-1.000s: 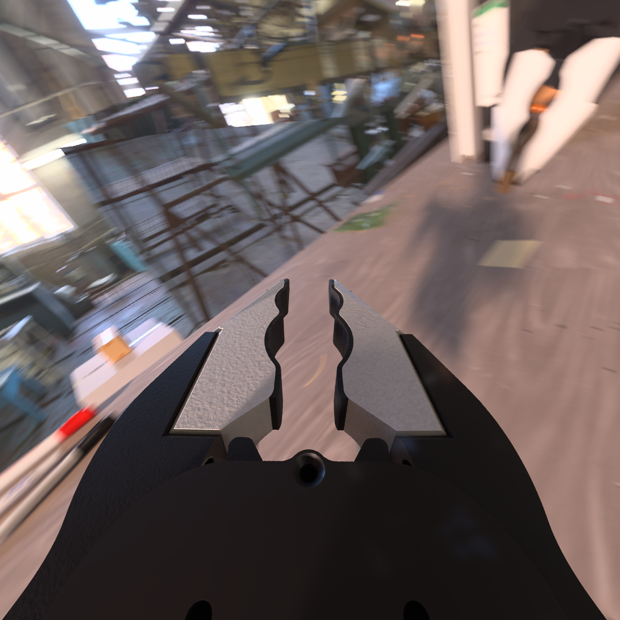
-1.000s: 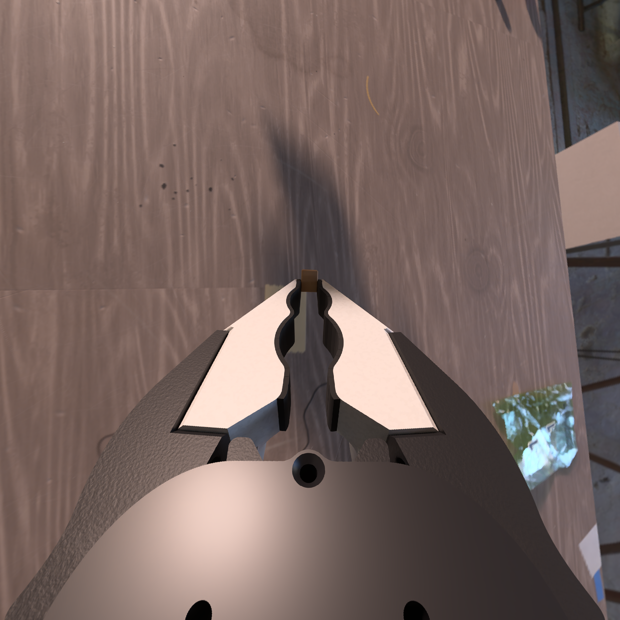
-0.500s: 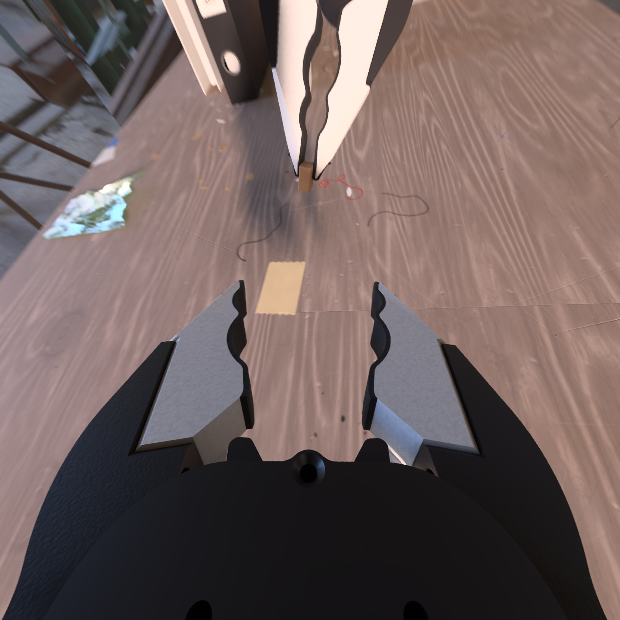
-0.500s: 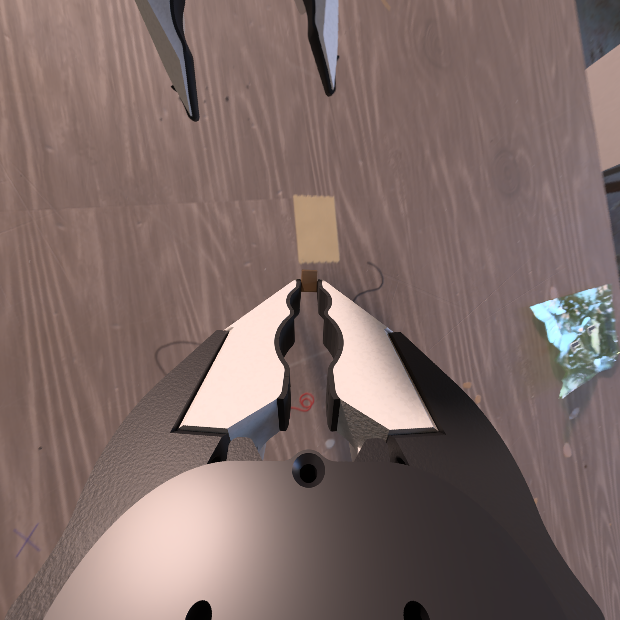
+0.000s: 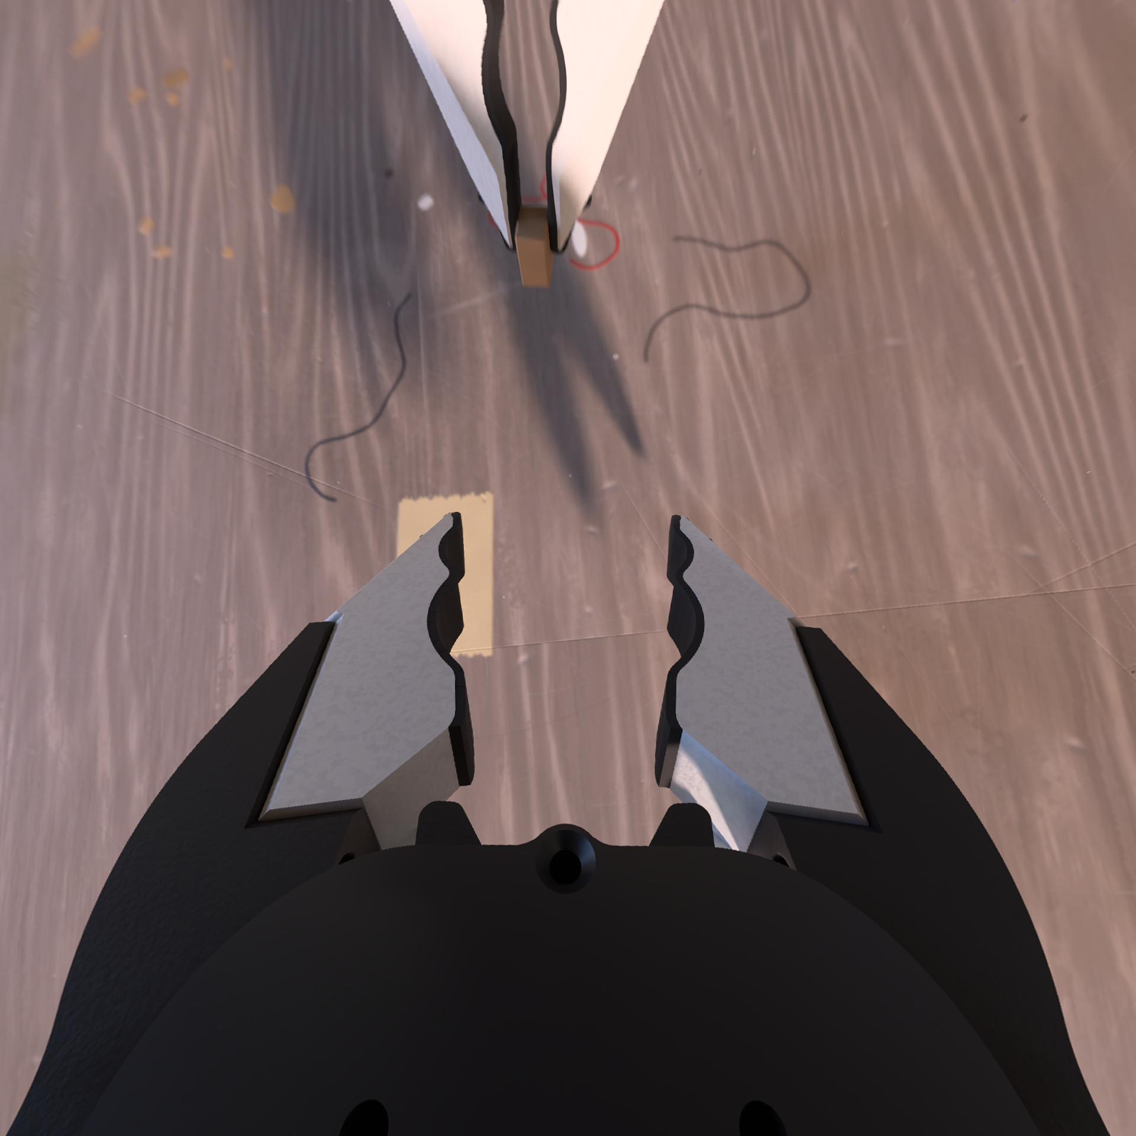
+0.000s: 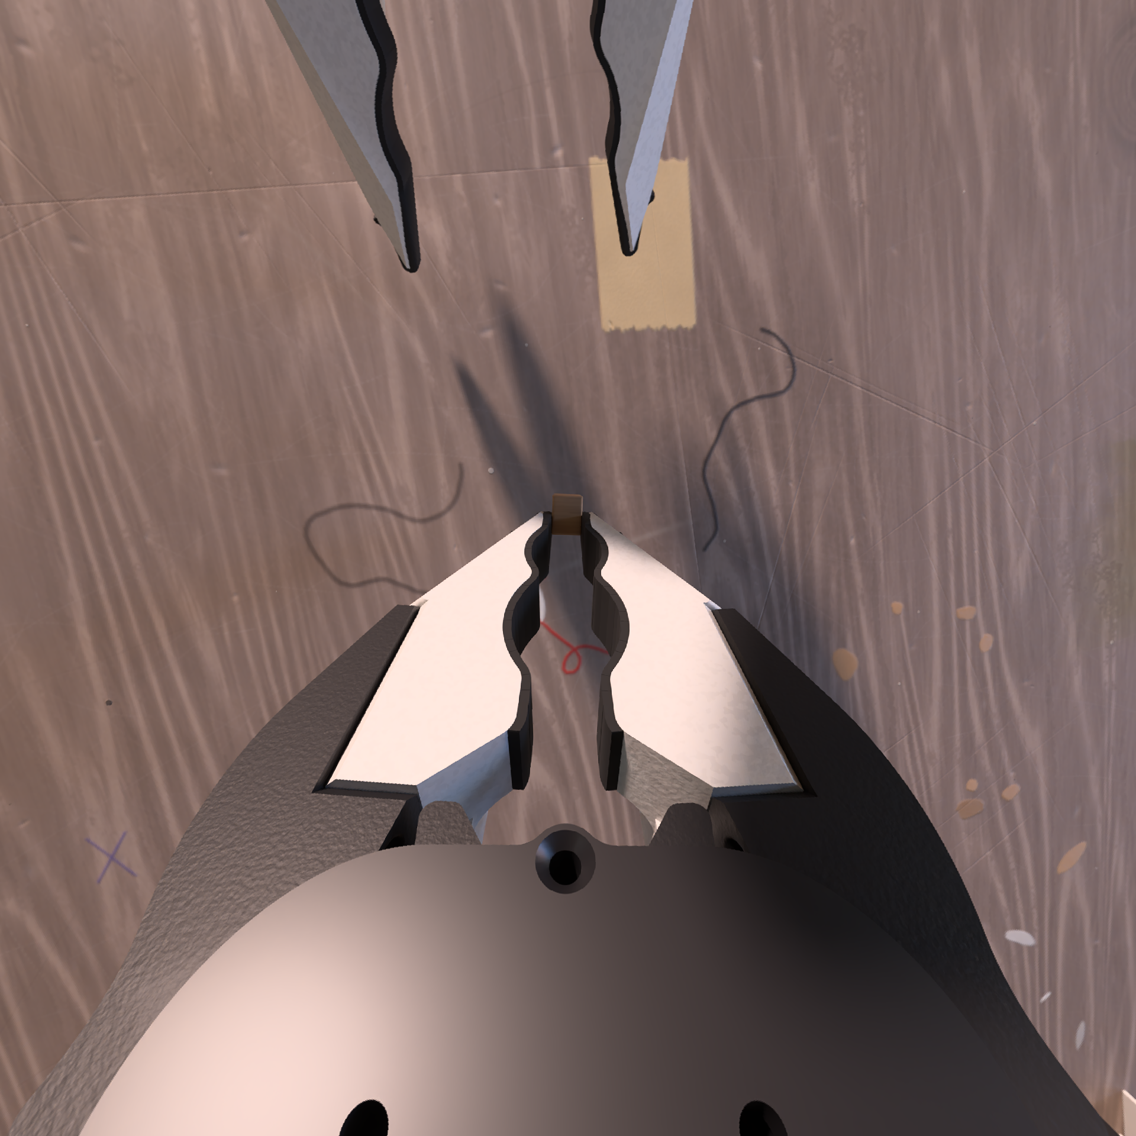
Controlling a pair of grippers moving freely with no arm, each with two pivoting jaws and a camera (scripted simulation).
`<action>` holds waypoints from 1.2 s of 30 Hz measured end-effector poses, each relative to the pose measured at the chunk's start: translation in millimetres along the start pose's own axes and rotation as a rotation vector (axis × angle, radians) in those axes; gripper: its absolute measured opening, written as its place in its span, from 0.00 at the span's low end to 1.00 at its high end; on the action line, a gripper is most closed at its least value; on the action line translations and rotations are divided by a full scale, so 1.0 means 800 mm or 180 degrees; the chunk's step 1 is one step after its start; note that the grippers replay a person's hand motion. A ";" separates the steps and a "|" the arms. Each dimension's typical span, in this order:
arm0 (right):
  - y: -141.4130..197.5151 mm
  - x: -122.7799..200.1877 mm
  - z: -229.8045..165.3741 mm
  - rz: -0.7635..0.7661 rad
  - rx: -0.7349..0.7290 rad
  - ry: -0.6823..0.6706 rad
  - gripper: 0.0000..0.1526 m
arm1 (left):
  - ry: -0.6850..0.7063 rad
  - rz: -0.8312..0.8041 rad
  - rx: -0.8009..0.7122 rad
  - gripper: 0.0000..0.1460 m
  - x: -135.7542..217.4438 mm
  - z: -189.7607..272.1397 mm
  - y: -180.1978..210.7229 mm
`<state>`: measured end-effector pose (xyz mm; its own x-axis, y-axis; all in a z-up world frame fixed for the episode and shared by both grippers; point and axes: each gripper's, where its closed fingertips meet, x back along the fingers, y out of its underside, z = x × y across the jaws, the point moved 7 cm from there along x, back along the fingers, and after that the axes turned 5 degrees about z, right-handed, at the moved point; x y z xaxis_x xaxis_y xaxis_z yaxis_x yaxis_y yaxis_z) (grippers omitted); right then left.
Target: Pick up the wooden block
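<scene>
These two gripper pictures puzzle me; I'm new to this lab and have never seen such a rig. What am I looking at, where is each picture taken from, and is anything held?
Each picture comes from a camera riding on one two-finger gripper, looking forward along its fingers.

In the left wrist view, the dark left gripper is open and empty above a wooden table.

In the right wrist view, the pale right gripper is shut on a small wooden block, pinched at the fingertips. The same block shows farther off in the left view.

On the table lie a tan piece of tape, black threads and a red thread.
</scene>
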<state>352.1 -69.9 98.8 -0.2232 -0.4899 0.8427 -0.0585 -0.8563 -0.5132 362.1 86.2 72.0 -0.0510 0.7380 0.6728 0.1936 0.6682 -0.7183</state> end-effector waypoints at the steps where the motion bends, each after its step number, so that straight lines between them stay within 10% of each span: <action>1: 0.002 0.001 0.000 -0.0002 -0.0009 -0.0007 0.06 | 0.0026 -0.0106 0.0003 0.45 -0.002 0.000 0.000; 12: 0.025 0.034 -0.006 0.0166 -0.0240 0.0122 0.06 | 0.1439 0.0118 0.0638 0.49 0.003 0.060 -0.024; 19: 0.048 0.071 -0.015 0.0243 -0.0600 0.0391 0.06 | 0.0982 0.0224 -0.0732 0.59 -0.021 0.008 -0.061; 24: 0.059 0.091 -0.034 0.0289 -0.0783 0.0496 0.06 | 0.1556 -0.0127 -0.1482 0.66 -0.060 0.007 -0.062; 36: 0.060 0.081 -0.053 0.0338 -0.0879 0.0312 0.06 | 0.1897 -0.0869 -0.0947 0.56 -0.018 0.011 -0.041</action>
<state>293.3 -135.9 121.7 -0.3342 -0.5446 0.7693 -0.2890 -0.7177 -0.6336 347.7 54.7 84.2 0.3914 0.3150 0.8646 0.5134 0.7050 -0.4893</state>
